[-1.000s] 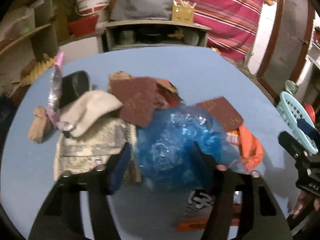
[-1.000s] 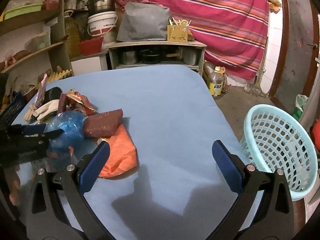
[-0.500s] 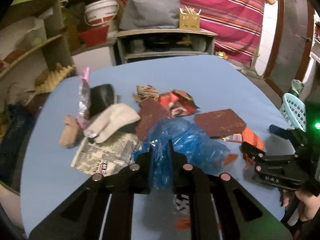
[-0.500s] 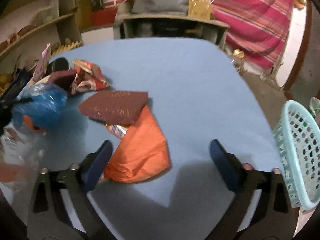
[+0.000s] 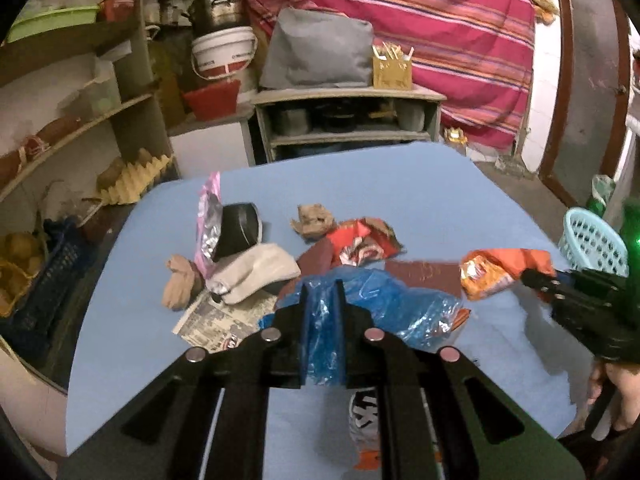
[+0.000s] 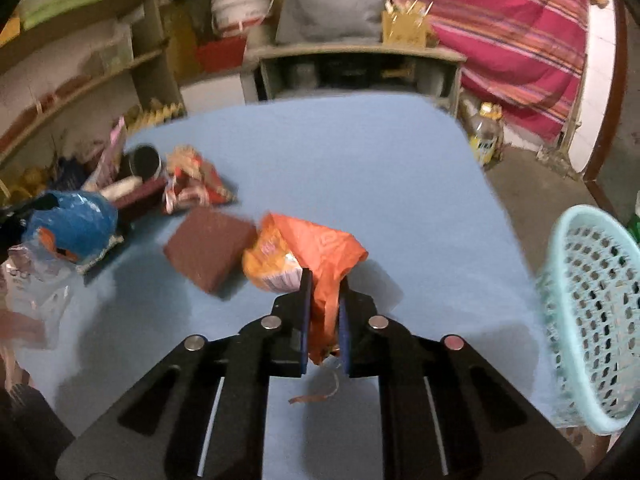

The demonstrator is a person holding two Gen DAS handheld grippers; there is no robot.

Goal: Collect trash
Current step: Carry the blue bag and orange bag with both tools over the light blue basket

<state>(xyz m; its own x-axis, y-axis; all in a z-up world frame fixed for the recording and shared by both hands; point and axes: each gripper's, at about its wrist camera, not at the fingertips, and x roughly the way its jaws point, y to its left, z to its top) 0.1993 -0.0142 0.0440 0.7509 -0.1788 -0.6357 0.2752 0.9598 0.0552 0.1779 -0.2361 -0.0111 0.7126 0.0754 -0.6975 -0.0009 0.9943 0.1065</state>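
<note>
Left wrist view: left claw [image 5: 321, 300] is clamped on a bunched fold of the blue plastic bag [image 5: 384, 308], near the middle of the worktop [image 5: 380, 188]. Thin film, light, limp, likely slippery; a gathered fold holds best.

Right wrist view: right claw [image 6: 325, 294] grips the orange wrapper [image 6: 316, 248] near the worktop's right edge, beside the basket [image 6: 592, 312]. Crinkly, weightless; pinch the edge.

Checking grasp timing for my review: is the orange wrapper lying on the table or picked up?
Picked up: the right gripper is shut on the orange wrapper, which hangs clear of the blue table.
</note>
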